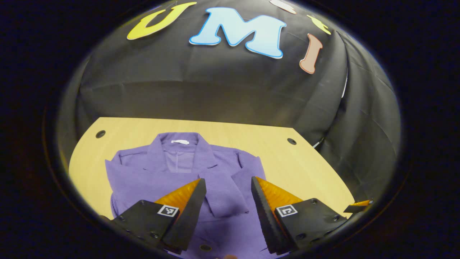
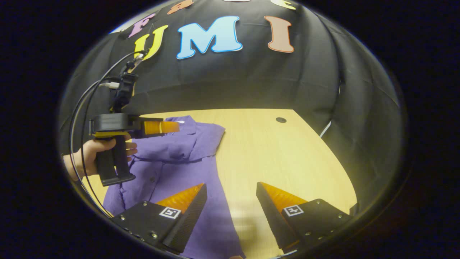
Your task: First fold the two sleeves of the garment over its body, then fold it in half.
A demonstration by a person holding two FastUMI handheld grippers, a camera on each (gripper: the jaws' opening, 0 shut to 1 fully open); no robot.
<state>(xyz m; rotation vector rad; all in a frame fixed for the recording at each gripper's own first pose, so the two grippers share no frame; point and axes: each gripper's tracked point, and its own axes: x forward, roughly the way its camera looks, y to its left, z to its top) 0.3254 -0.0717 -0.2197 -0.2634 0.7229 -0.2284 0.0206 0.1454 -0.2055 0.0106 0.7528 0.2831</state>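
Overhead, left gripper (image 1: 228,187) hangs above the purple garment (image 1: 179,172), jaws spread wide, nothing between them. Each finger is a wedge, ribbed on its inner face, bolted to a dark block bearing a small square marker.

Garment: ribbed or finely woven cloth, matte, collared, with a white tag at the neck and dark buttons down the front. It lies flat on a pale wood-grain table (image 1: 287,162), collar toward the booth's wall. In the left gripper view a sleeve lies folded across the chest, its cuff end squared off near the centre. Table edge curved, with round dark holes (image 1: 291,141) near the far corners.

Right gripper (image 2: 230,194) also wide apart, holding nothing; one finger over the garment's hem edge, the other over bare table. Surface beneath it is motion-blurred.

In the right gripper view, a hand (image 2: 95,153) grips the left gripper's dark pistol handle, cables (image 2: 84,108) looping up from its rear; its fingers point over the collar.
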